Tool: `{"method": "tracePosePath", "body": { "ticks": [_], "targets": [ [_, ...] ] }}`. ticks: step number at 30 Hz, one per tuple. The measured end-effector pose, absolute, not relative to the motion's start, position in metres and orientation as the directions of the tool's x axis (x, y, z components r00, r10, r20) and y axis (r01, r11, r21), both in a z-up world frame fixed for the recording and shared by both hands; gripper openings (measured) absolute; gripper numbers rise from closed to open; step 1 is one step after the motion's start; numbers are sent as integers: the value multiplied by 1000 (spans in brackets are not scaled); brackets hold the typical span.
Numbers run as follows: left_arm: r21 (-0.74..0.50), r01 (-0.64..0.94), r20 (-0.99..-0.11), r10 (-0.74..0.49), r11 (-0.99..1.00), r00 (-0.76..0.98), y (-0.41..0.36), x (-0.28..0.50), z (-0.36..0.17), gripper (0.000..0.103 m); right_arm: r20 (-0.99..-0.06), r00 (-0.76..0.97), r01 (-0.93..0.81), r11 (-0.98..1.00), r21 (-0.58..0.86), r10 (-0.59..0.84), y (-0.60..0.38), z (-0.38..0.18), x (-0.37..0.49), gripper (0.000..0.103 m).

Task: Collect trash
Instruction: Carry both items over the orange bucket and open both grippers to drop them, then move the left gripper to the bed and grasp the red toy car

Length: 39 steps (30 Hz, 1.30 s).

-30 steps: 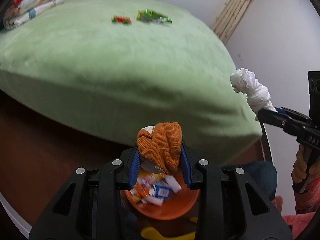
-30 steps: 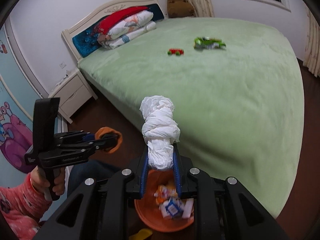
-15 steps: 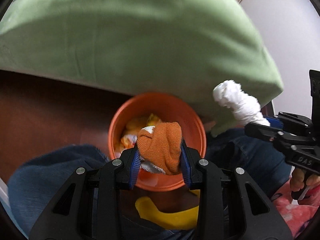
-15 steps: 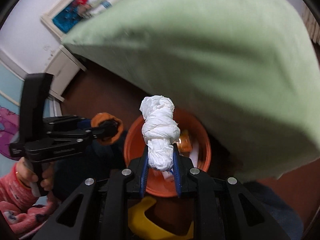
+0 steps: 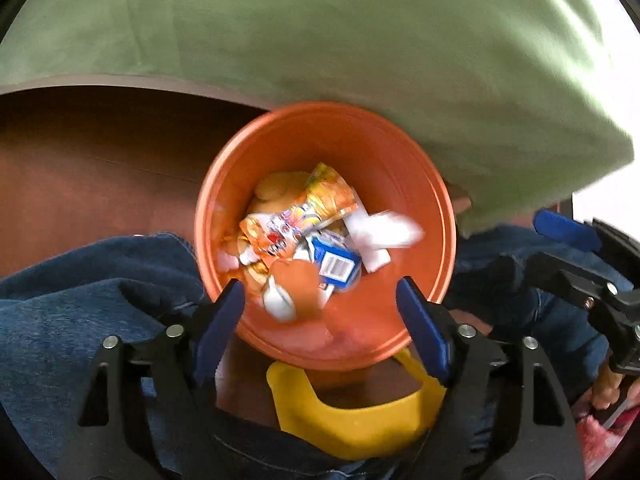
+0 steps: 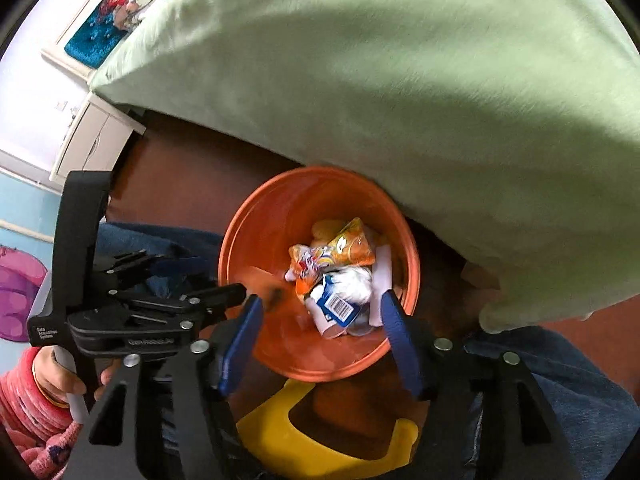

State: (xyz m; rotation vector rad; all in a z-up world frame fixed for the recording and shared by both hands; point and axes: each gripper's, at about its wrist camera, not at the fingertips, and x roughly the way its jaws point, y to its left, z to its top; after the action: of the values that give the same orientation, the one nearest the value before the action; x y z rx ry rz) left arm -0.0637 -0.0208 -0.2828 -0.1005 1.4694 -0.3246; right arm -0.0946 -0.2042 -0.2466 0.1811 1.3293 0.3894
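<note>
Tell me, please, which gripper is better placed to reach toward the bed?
Right gripper, probably: both hang open and empty over the orange bin, but the green bed lies nearer it than the left gripper.

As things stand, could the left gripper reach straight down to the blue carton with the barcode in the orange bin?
Probably yes. The left gripper is open and empty above the round orange plastic bin, and the blue barcode carton lies on top of the trash, though the falling orange sock partly overlaps it.

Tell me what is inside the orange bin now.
The orange bin holds an orange snack wrapper, a blue barcode carton, white paper and a blurred orange sock. Anything beneath this pile is covered.
</note>
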Motion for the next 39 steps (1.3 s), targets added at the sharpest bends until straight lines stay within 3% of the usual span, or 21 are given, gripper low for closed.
{"method": "tracePosePath", "body": {
  "ticks": [10,27,33,39],
  "targets": [
    [-227,126,-957,-245,966,157,-8,-58,-252,77,-884,241,-153,915,373,401,-213,-229,-95,71],
    [-222,151,-936,-254,963,243,-9,-51,-221,77,-858,298,-168,908,385,419,-214,-201,-93,72],
    [-260,141,-890,-294,955,348,7,-30,-172,77,-829,339,-197,895,400,445,-212,-183,-94,75],
    [-327,87,-813,-327,941,482,31,37,-106,77,-798,372,-265,878,399,475,-202,-165,-96,75]
  ]
}}
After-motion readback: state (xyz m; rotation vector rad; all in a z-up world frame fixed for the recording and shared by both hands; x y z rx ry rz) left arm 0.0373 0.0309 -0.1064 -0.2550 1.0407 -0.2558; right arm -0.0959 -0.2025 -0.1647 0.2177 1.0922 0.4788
